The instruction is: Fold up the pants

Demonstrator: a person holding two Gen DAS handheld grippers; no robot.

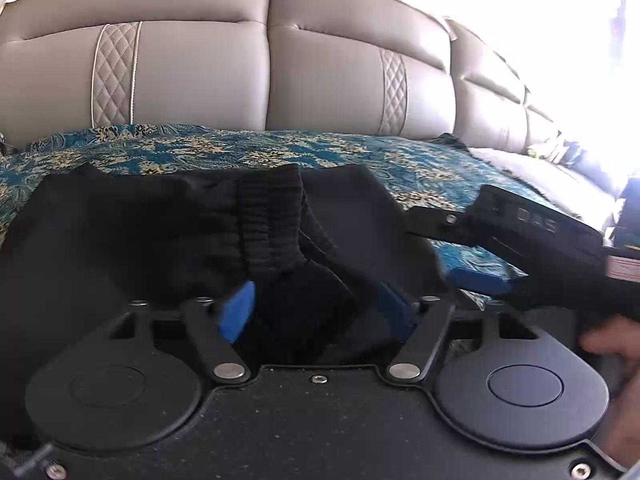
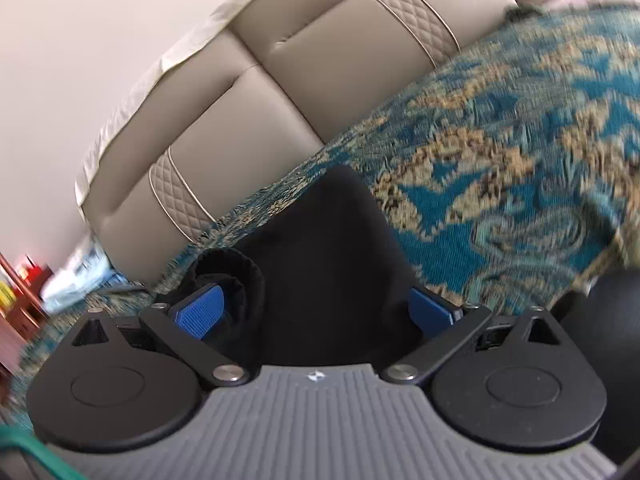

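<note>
Jaws of left gripper (image 1: 316, 316) and right gripper (image 2: 320, 312) both apart around bunched black knit pants (image 1: 160, 240) on teal patterned bedspread (image 1: 224, 152) near grey padded headboard (image 1: 200, 80); probably soft, light, floppy, best pinched at ribbed cuff (image 1: 272, 220).

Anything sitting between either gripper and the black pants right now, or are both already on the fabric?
Nothing visible stands between them. The black pants already fill the gap of the left gripper and of the right gripper, whose blue pads sit wide apart around the cloth. The patterned teal cover beyond shows nothing lying on it.
</note>
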